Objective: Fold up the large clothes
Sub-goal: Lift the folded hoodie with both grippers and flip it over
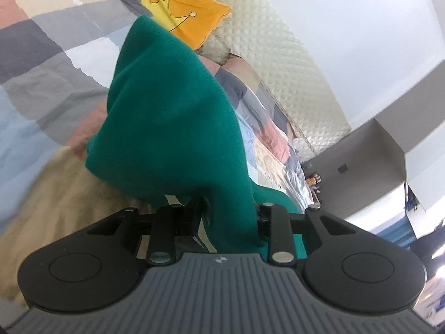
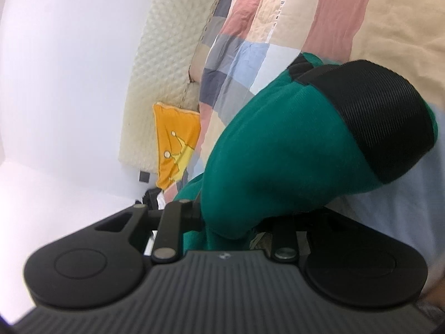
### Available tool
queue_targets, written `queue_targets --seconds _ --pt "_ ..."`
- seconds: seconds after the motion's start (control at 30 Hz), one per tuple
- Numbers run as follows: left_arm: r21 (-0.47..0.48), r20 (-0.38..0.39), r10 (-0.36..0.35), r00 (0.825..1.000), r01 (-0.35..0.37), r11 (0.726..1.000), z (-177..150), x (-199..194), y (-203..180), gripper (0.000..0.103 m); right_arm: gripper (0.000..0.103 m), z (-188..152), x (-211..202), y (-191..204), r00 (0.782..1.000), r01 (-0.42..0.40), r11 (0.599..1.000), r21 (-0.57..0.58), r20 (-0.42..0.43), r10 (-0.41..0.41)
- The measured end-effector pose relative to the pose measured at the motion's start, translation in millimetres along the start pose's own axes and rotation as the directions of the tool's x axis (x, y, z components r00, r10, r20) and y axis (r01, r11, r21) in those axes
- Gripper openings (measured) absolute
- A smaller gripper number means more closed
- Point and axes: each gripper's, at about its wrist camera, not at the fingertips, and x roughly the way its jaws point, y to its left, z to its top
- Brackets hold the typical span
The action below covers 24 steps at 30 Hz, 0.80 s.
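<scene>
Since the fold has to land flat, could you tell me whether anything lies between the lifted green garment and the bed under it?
Nothing visible does. Both grippers, left and right, have their jaws shut on the green garment, which hangs over the patchwork bedspread. The yellow pillow sits off by the headboard, clear of the cloth.

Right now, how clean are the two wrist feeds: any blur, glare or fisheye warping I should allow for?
Left wrist view: the green garment is fairly sharp, the beige fabric at lower left is smeared, and the white wall is washed out and bowed. Right wrist view: soft overall, the checked bedcover curves with the lens, the garment's black ribbed band looms large, and the left wall glares.
</scene>
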Motion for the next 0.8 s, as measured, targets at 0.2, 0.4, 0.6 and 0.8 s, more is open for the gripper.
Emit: queue_targets --seconds 0.2,0.4,0.6,0.8 --pt "0.015 -0.035 -0.001 0.999 0.002 1.000 -28 -37 11 0.033 0.032 -8 -16 8 0.997 0.051 0.998 -0.038 -0.049 -0.053" --pt "-0.002 -0.036 -0.005 0.999 0.005 1.000 -46 -42 32 0.033 0.033 -23 -20 -4 0.994 0.087 0.995 -0.039 -0.055 -0.089" --pt "-0.014 -0.055 0.031 0.998 -0.031 0.999 -40 -24 31 0.035 0.039 -19 -11 8 0.984 0.170 0.985 -0.029 -0.050 -0.171" --pt "-0.056 -0.066 0.016 0.998 -0.020 0.998 -28 -10 31 0.039 0.074 -10 -8 1 0.993 0.091 0.994 0.064 -0.079 -0.086"
